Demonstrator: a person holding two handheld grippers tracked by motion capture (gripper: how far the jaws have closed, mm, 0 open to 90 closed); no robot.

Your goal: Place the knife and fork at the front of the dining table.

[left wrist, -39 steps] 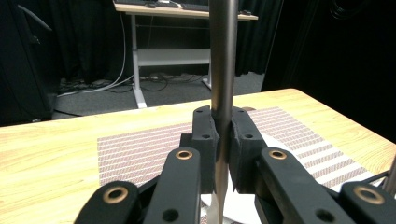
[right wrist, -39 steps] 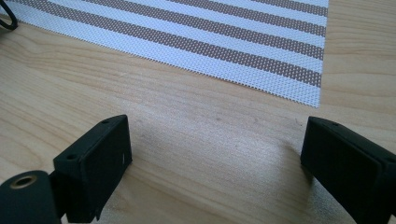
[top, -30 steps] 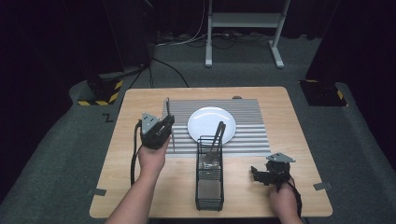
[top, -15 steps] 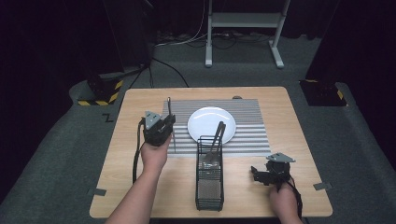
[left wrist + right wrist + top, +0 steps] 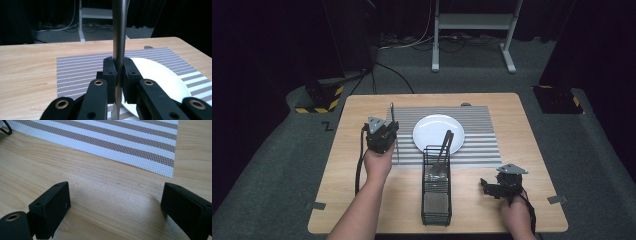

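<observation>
Left tongs (image 5: 388,131) are pinched on a slim metal utensil (image 5: 392,112), probably a knife, pads clamped around the handle (image 5: 119,32) with the shaft upright; in the left gripper view it rises straight past the top edge and a sliver of it shows below the pads. In the high view it hangs over the left edge of the striped placemat (image 5: 477,140), just left of the white plate (image 5: 432,131). My read: place setting in progress. Plate is already centred on the mat, this piece is picked and near its spot but not yet laid down, so lowering and release are left. Next right, a black wire caddy (image 5: 436,192) stands on the bench (image 5: 337,170), front of the mat, and one more utensil (image 5: 443,150) leans out of its rear section toward the plate, so at least one piece is left to fetch. Right tongs (image 5: 486,185) sit low over bare wood at the front right corner, spread wide with nothing between them; the right gripper view shows both pads (image 5: 51,205) apart above the grain. Materials: woven mat with grey-brown and white stripes, fine mesh texture; plate glossy, round, shallow rim; utensil smooth brushed steel, narrow section; caddy thin wire grid, long rectangular box; bench pale wood laminate, rounded corners.
</observation>
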